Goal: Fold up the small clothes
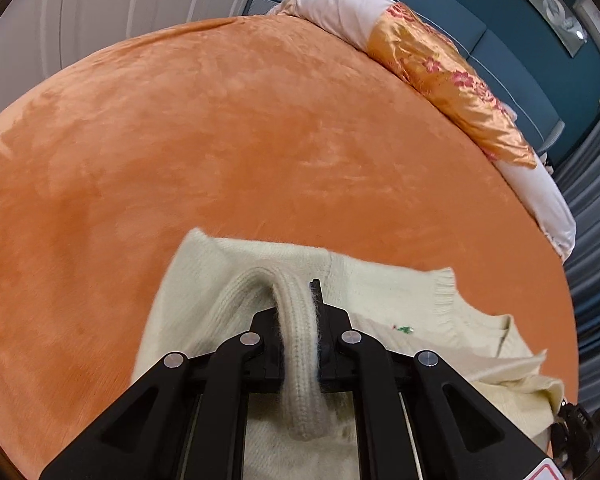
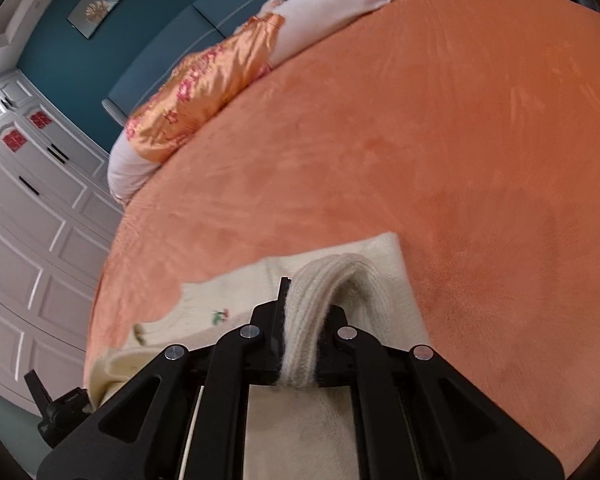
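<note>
Grippers, left (image 1: 300, 320) and right (image 2: 306, 320), pinch cream sweater (image 1: 380, 292) over orange bedspread (image 1: 220, 140).

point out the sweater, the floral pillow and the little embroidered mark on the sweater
sweater (image 1: 204, 280): left wrist view, flat knit panel
floral pillow (image 1: 440, 64): left wrist view, satin middle
embroidered mark (image 2: 220, 315): right wrist view, stitching

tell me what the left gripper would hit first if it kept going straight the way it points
Probably the cream knit garment itself: the left gripper is shut on a ribbed fold of it, and more of it lies spread just ahead. Under and beyond that is the orange bedspread. Depth is hard to judge.
</note>
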Demonstrator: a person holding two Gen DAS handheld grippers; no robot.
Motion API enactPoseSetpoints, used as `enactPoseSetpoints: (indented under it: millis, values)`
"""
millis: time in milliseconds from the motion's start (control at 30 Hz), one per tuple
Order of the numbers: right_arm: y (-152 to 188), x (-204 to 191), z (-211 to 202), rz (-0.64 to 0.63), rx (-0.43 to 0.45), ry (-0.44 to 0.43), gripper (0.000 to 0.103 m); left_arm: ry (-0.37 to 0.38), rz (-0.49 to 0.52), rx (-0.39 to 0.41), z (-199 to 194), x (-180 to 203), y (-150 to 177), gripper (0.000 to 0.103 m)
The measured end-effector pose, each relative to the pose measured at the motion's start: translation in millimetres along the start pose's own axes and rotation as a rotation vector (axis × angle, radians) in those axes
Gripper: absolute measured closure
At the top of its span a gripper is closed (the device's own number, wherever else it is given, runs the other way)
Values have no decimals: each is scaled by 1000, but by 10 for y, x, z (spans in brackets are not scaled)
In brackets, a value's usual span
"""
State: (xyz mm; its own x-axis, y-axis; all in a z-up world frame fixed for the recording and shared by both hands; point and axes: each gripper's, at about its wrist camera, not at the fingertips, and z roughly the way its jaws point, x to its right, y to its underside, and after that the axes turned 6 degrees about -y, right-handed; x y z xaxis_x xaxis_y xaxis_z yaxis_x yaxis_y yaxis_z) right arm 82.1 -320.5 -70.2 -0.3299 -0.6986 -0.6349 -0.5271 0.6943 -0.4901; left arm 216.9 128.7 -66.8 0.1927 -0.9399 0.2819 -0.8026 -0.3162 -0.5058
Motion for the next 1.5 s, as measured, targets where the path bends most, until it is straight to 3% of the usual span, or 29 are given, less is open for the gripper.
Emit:
enactPoseSetpoints:
  millis: [133,300,367,433,500,533,567,633,733,800,833,967,1033,1167,1300,1367,1433,1500]
  values:
    - [32,30,126,-5,-10,5,97,-23,15,23,100,9,10,89]
    - [29,87,124,22,-16,-56,93,-28,13,46,111,18,28,89]
    - [-17,128,33,74,-27,-95,89,4,-19,29,39,-29,-5,89]
    - [-60,115,-264,117,22,-179,83,102,-111,46,-264,-151,-56,88]
    - [-54,21,-565,74,96,-199,70,169,-141,103,-588,-221,-46,86]
    - [-37,-34,-745,38,147,-185,50,178,-136,125,-728,-237,-34,86]
    - [-2,-90,-971,-12,203,-161,43,177,-126,141,-851,-250,-16,85]
    - [58,-157,-1191,-71,223,-131,43,152,-107,164,-1054,-270,50,85]
    - [276,-245,-1287,-135,129,-119,43,119,-77,181,-1164,-251,142,82]
    - [487,-344,-1206,-187,46,-121,46,70,-18,178,-1054,-146,119,79]
    - [634,-403,-1163,-223,2,-117,46,49,33,140,-920,-52,62,79]
    - [968,-578,-994,-291,-89,-69,46,0,166,77,-547,218,-133,78]
    - [931,-620,-943,-316,-81,-43,46,-4,168,35,-367,238,-210,78]
    - [478,-615,-665,-315,-62,36,46,3,59,-80,-106,63,-261,78]
    - [123,-512,-266,-299,-99,109,46,128,-85,-24,-377,-84,-412,77]
    - [53,-470,-58,-308,-133,140,46,128,-66,-39,-366,9,-546,77]
    - [54,-411,114,-295,-171,146,46,75,7,-102,-187,140,-653,77]
    - [54,-337,171,-266,-175,131,61,26,54,-151,7,191,-650,77]
